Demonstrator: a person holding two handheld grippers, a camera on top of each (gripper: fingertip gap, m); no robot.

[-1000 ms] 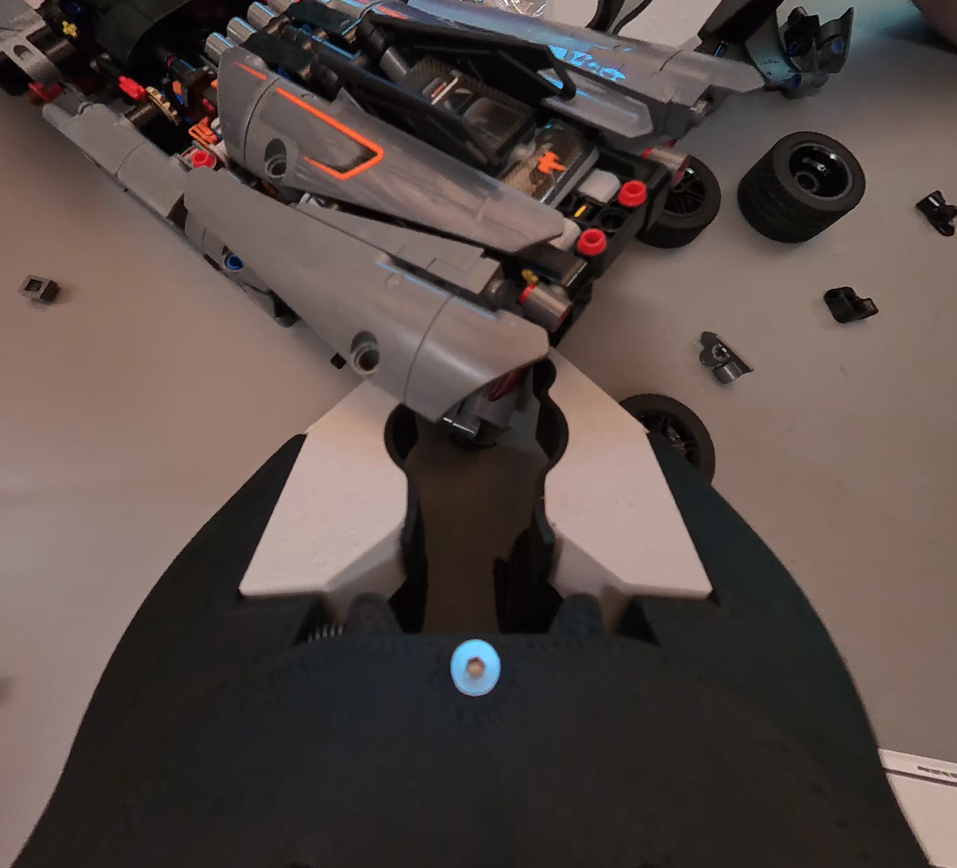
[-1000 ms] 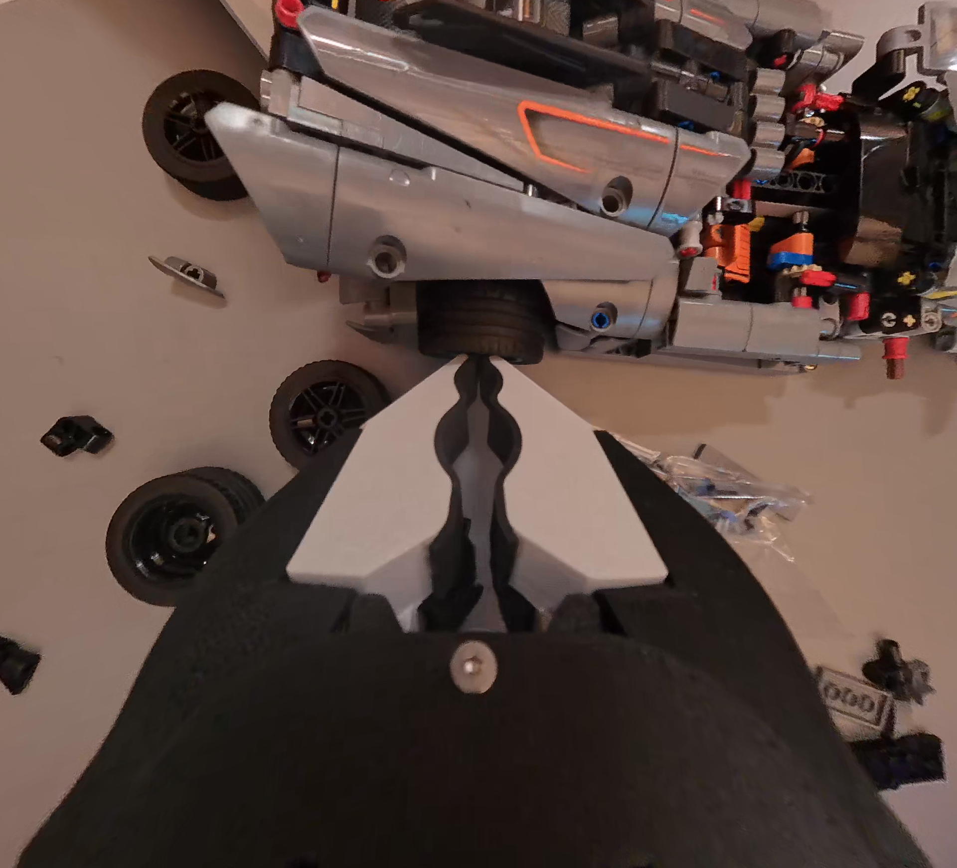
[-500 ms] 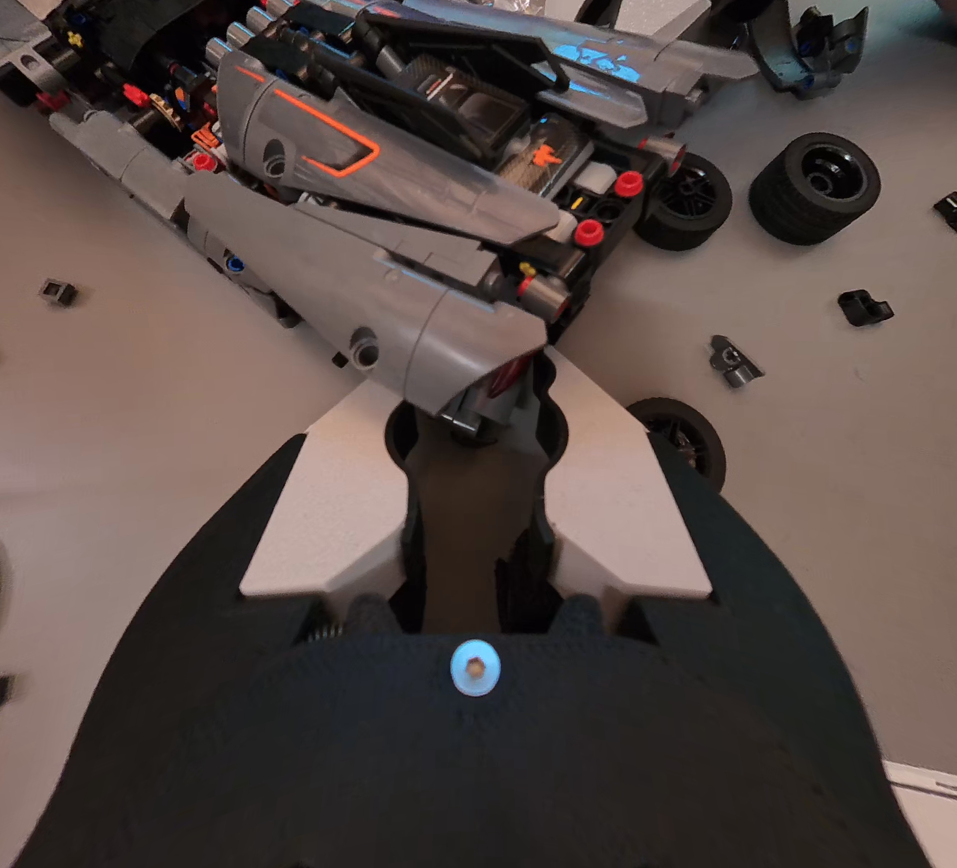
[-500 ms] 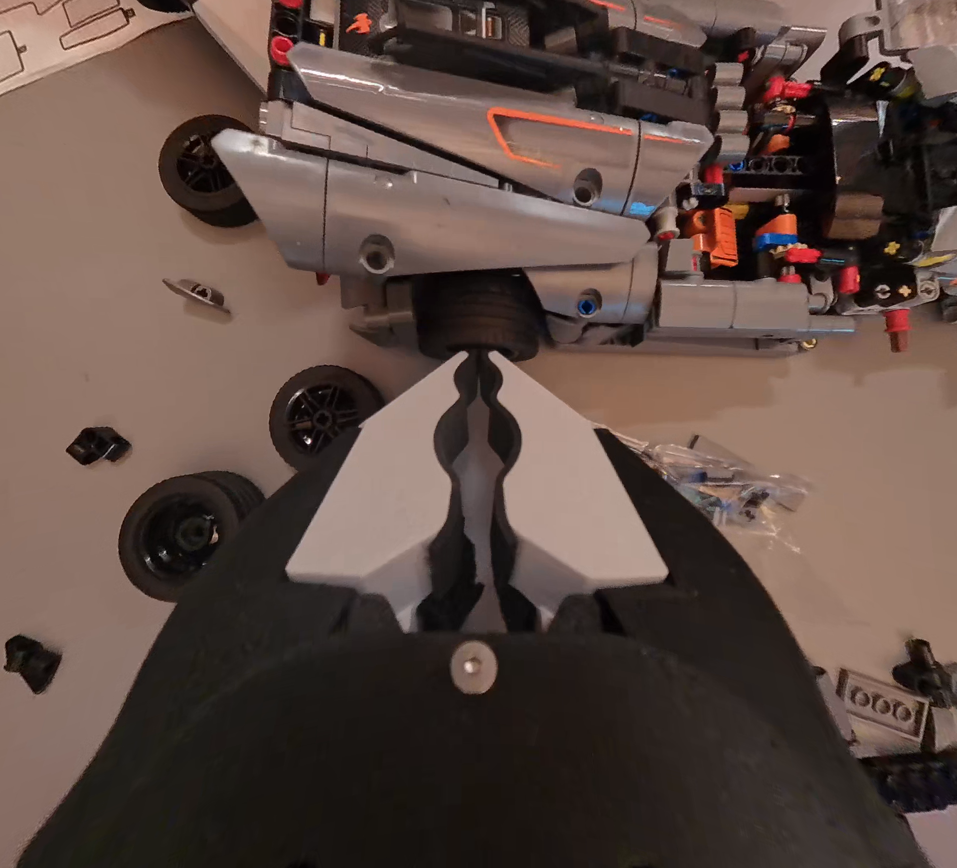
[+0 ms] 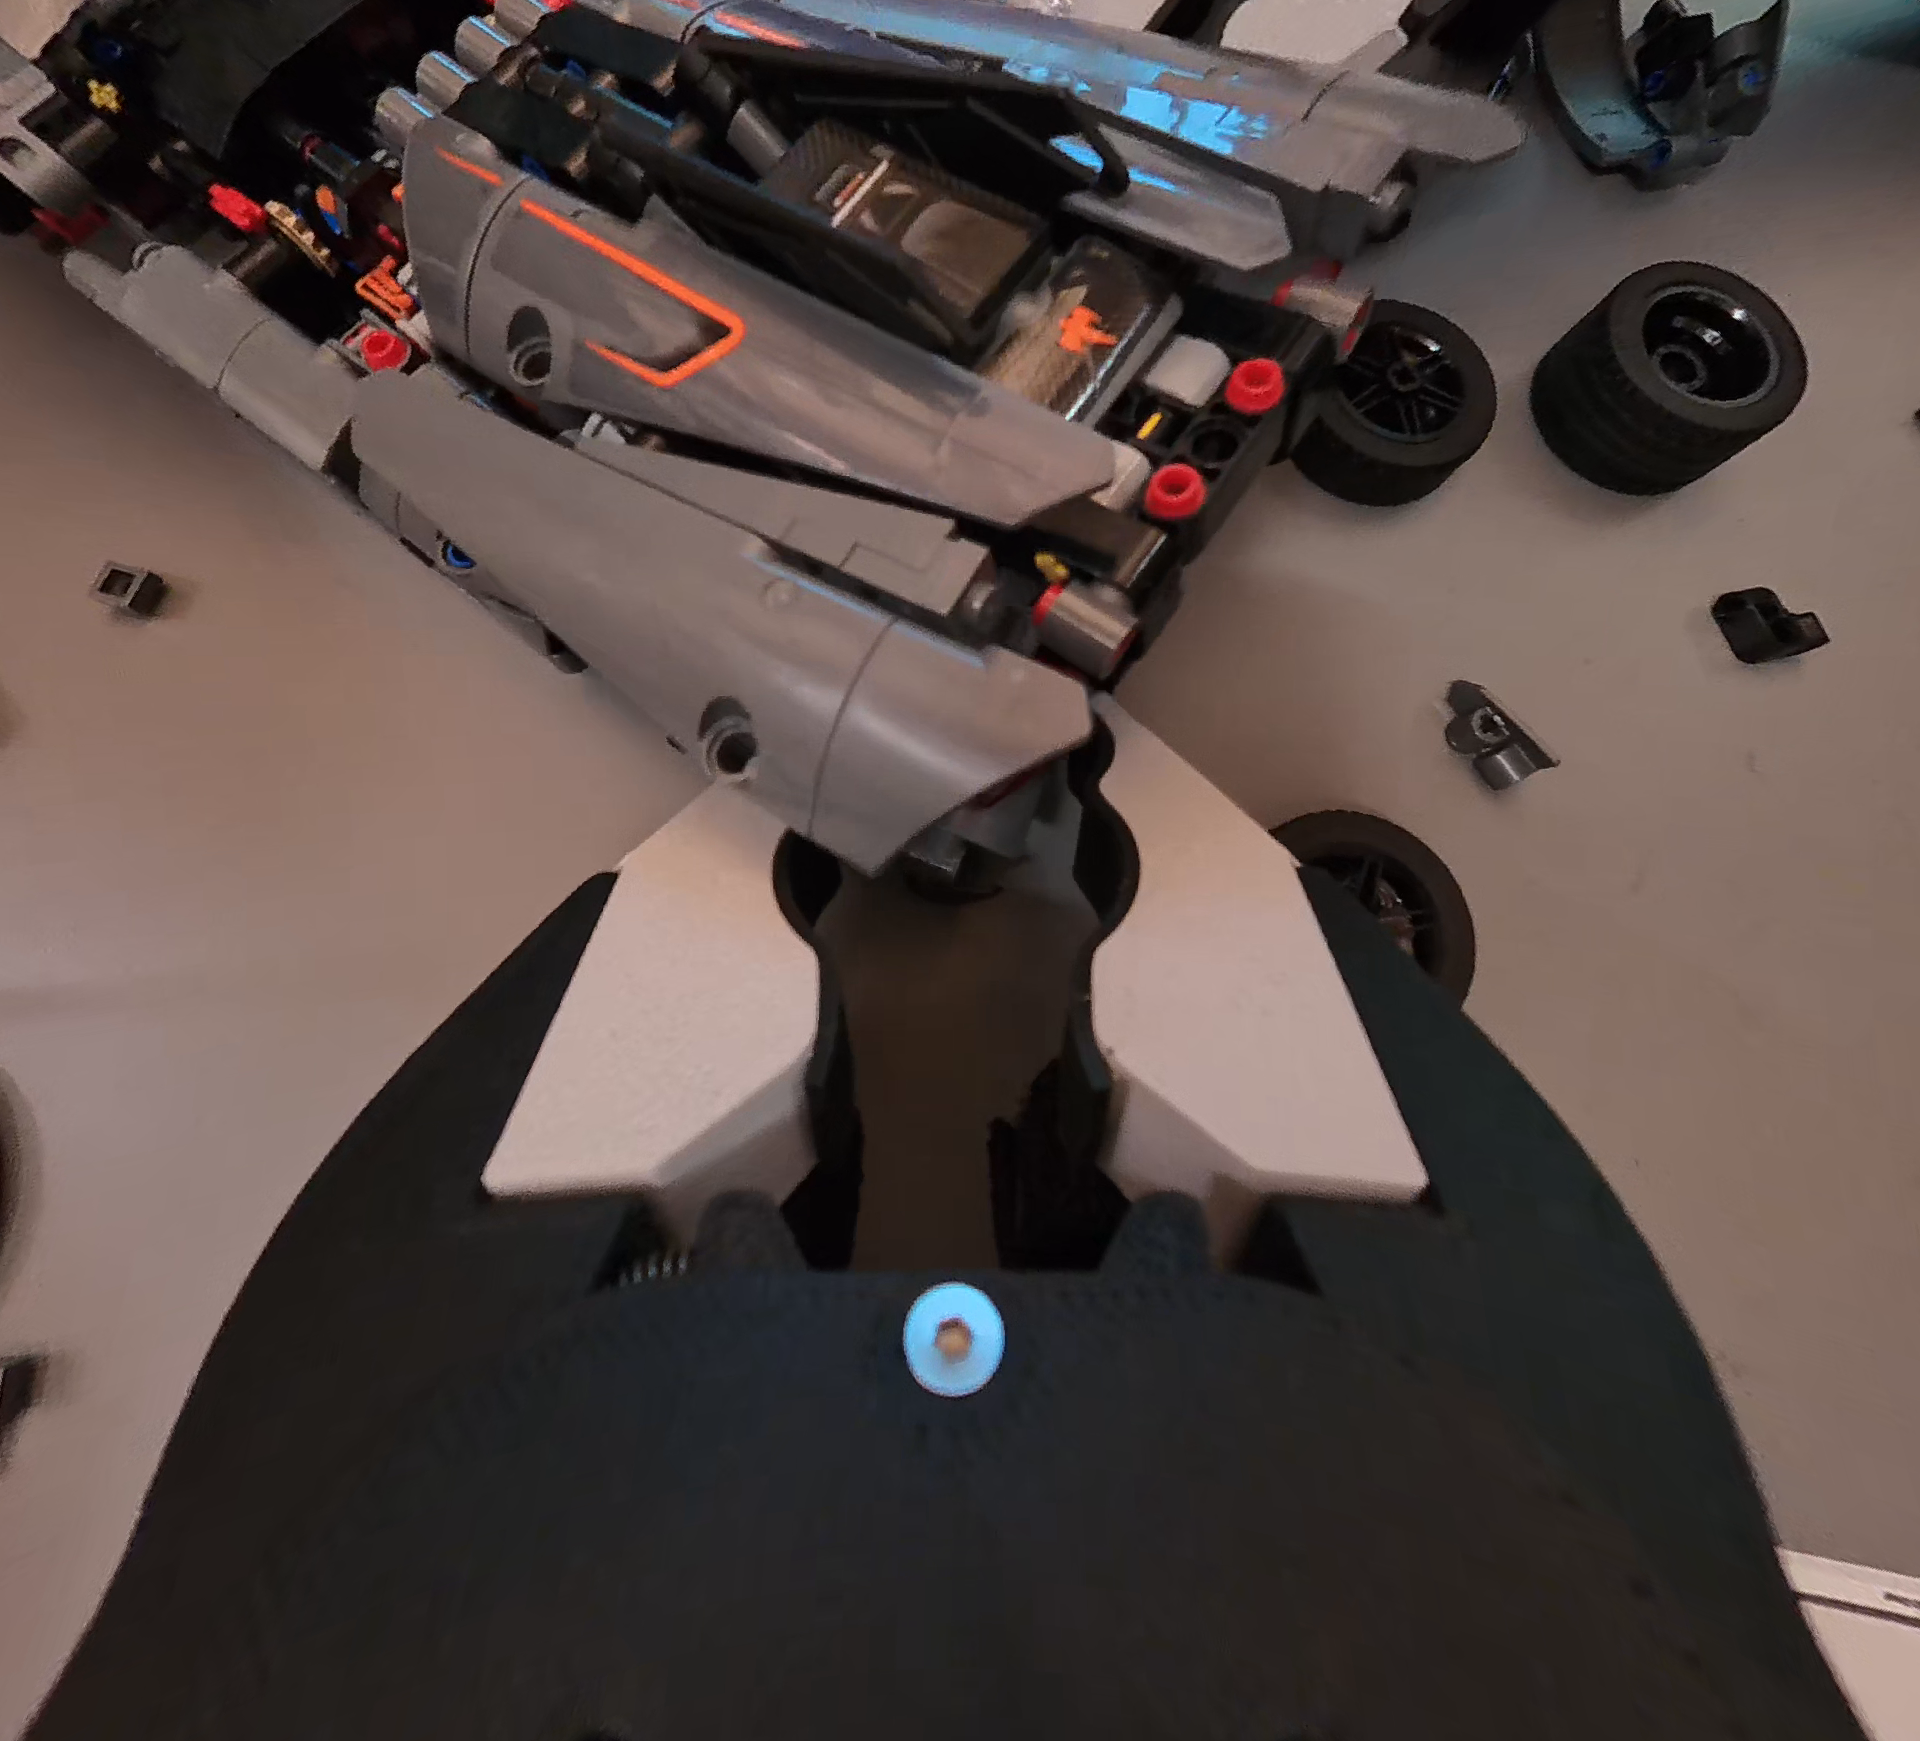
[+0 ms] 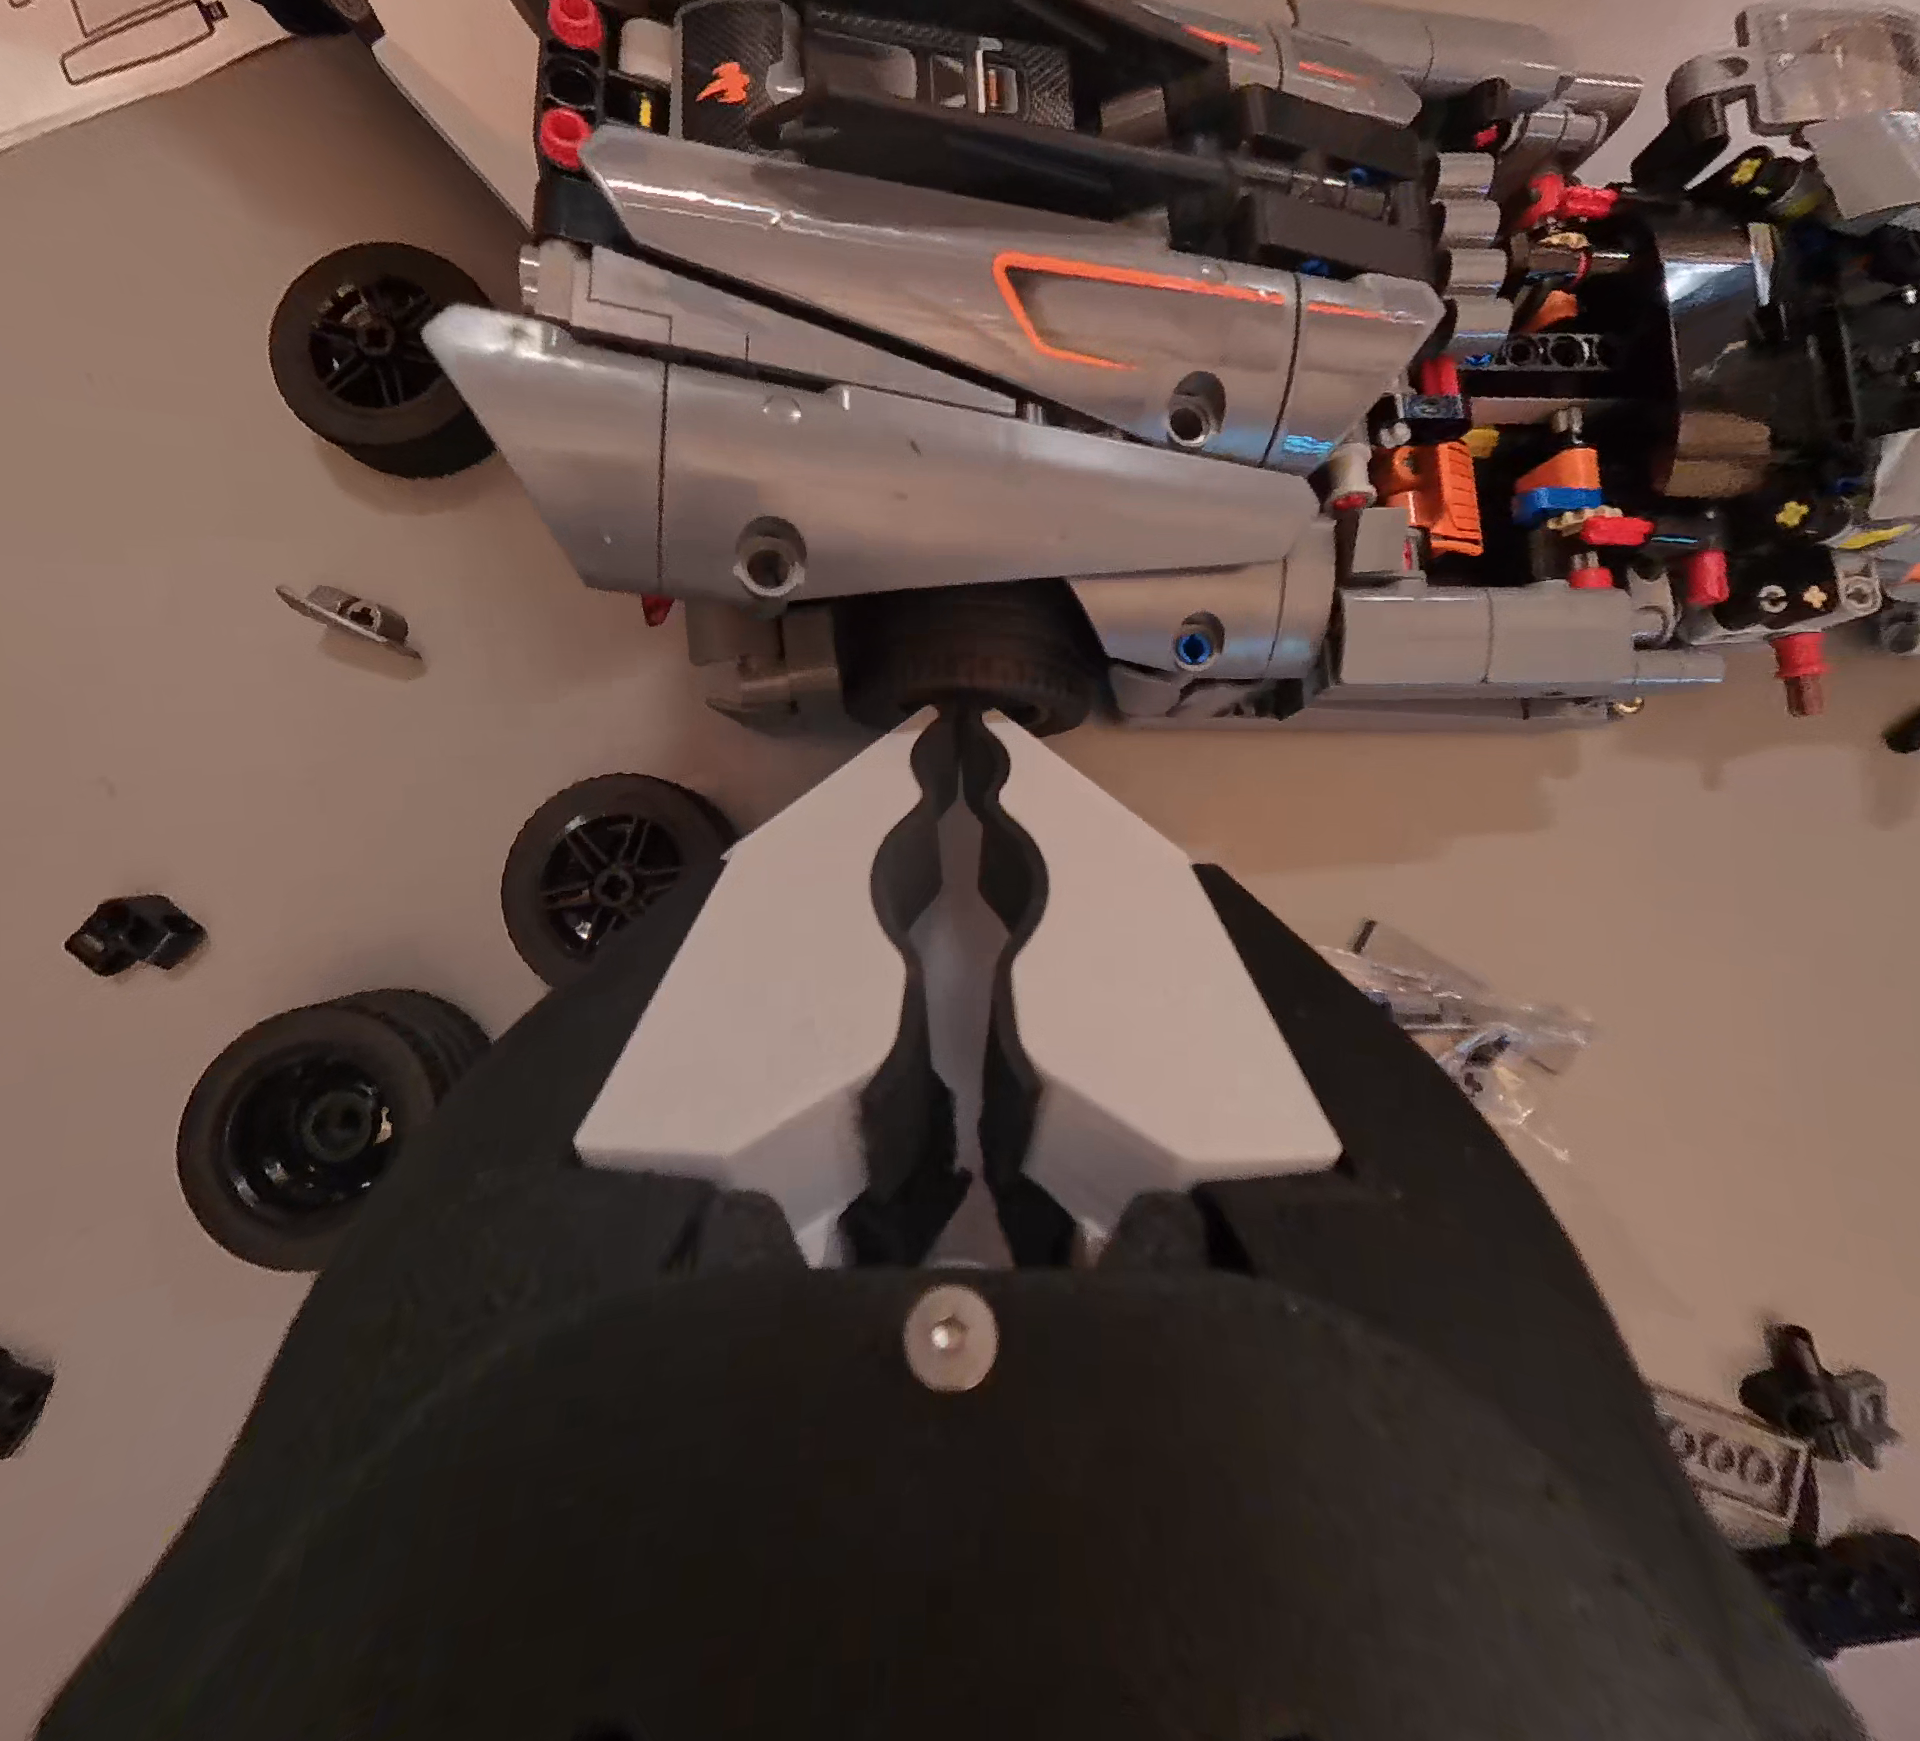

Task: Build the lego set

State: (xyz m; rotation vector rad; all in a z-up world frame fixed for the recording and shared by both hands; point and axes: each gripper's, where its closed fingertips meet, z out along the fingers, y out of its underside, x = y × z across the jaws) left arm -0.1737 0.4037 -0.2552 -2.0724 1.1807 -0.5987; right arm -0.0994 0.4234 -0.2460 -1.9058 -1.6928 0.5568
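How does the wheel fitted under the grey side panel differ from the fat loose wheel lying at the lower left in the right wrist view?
The fitted wheel is mounted on the car, upright, only its tread showing, with the shut right gripper at it. The fat loose wheel lies apart on the table, tipped so its black hub shows, untouched. Both have black tyres.

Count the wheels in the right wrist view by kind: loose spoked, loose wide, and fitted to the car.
Loose spoked wheels: 2
Loose wide wheel: 1
Fitted wheel under the lego car fender: 1
Total: 4
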